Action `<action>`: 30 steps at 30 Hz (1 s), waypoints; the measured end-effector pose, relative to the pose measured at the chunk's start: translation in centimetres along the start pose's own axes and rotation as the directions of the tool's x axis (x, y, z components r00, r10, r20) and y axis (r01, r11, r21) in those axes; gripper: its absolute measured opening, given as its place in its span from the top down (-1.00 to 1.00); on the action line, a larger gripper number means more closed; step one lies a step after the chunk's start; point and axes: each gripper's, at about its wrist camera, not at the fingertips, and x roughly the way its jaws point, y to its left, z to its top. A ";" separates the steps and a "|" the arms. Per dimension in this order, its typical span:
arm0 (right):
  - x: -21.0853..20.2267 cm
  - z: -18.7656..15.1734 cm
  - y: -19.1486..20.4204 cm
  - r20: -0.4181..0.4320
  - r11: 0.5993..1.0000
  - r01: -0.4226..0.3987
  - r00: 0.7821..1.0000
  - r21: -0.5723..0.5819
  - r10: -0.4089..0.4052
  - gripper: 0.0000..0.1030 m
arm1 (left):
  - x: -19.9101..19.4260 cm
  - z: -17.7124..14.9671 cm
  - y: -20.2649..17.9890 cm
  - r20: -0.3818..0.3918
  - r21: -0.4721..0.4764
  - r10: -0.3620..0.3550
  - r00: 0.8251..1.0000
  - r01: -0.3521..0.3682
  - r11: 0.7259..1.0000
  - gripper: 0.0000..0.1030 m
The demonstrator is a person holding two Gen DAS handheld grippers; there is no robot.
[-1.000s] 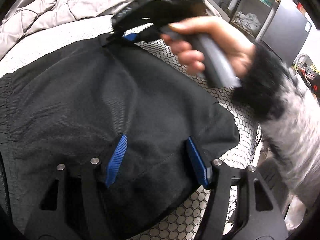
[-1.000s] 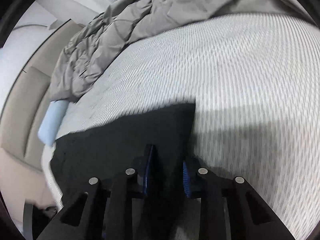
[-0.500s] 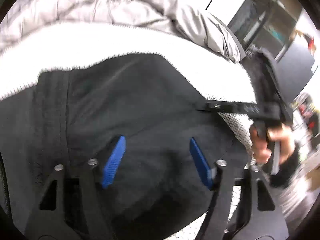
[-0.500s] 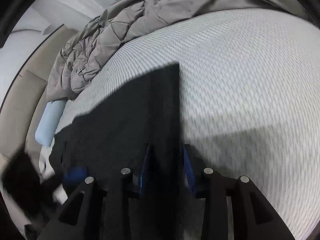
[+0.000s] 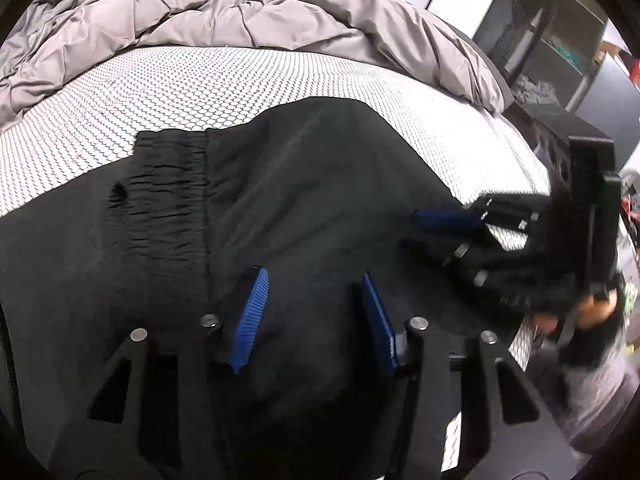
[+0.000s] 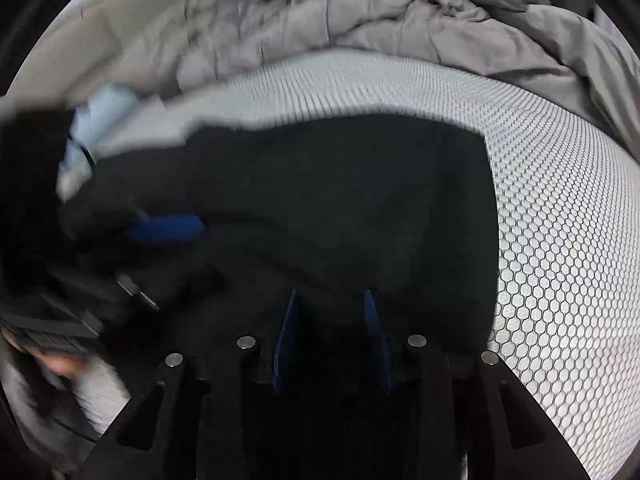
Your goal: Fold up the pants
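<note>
Black pants (image 5: pixel 312 184) lie folded on the white honeycomb-patterned mattress (image 5: pixel 200 80), their elastic waistband (image 5: pixel 164 200) at the left in the left wrist view. My left gripper (image 5: pixel 312 300) is open just above the cloth, its blue pads apart. My right gripper (image 6: pixel 330 320) is open over the pants (image 6: pixel 340 200) near their right edge. It also shows at the right of the left wrist view (image 5: pixel 452 232), at the cloth's edge. The left gripper appears blurred at the left of the right wrist view (image 6: pixel 164 228).
A crumpled grey duvet (image 5: pixel 200 8) lies across the far side of the bed. A pale blue pillow (image 6: pixel 96 120) sits at the far left. Dark shelving (image 5: pixel 560 52) stands beyond the bed's right edge.
My right gripper let go of the pants' edge and opened after carrying it across. Both grippers swung round, and the pants now lie flat with the waistband in view.
</note>
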 end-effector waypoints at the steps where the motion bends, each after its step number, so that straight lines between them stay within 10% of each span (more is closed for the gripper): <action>1: -0.5 -0.3 -0.4 0.000 1.000 0.029 1.000 -0.005 -0.029 0.37 | -0.2 -0.2 0.2 -0.001 0.004 0.000 1.000 0.000 1.000 0.09; 14: -1.0 2.8 0.7 0.076 0.996 -0.088 0.993 0.002 0.087 0.17 | 2.0 3.6 -0.6 -0.021 -0.014 0.087 0.996 -0.087 0.996 0.01; 17: 1.6 3.1 0.5 -0.008 1.000 0.004 1.000 -0.015 -0.004 0.17 | 2.7 3.7 0.9 -0.055 -0.047 0.073 0.996 -0.076 0.996 0.37; 22: 0.2 2.2 -3.7 -0.023 0.987 0.161 0.987 0.025 -0.161 0.09 | 0.1 2.4 3.3 -0.025 -0.155 0.009 1.000 -0.012 0.988 0.37; 30: -3.6 4.7 -1.2 0.149 0.998 -0.035 0.988 0.046 0.028 0.05 | 1.3 5.7 1.7 0.003 -0.053 0.104 0.995 -0.104 0.993 0.05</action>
